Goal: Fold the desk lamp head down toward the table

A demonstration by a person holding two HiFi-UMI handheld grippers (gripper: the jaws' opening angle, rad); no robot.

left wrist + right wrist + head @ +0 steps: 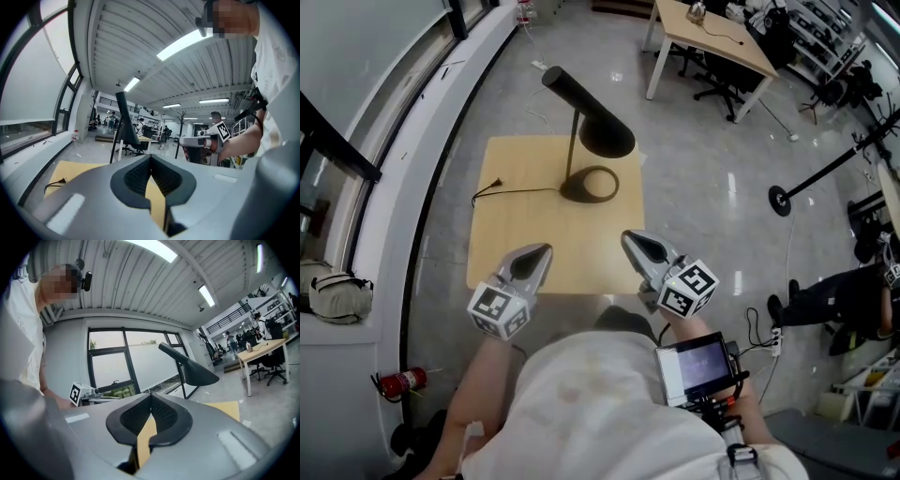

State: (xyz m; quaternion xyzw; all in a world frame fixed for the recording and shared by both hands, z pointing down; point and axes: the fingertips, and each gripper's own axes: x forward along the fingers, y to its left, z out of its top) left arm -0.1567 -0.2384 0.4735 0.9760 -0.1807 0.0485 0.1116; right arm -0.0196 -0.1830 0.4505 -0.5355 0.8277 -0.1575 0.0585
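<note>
**A:** Status on the lamp fold?

**B:** L to R. My left tongs [544,251] are pinched together w/ nothing in them, over the counter's [511,234] near edge, about the middle. The lamp's ring base [572,191] sits toward the far-right corner, and the lamp head [592,117] is on the stem above it. The wide mouth slants down toward the right edge, and the narrow end points up toward the far-left corner. My right tongs [630,239] are also closed and empty, by the near-right corner. Both are well apart from the lamp.

**A:** So is it done?

**B:** Can't say. The head is tilted w/ its mouth lower than its tail, but it hangs clear above the counter. That fits a head needing a push lower. It also fits one already at its lowest, w/ the tongs clear of it.
</note>
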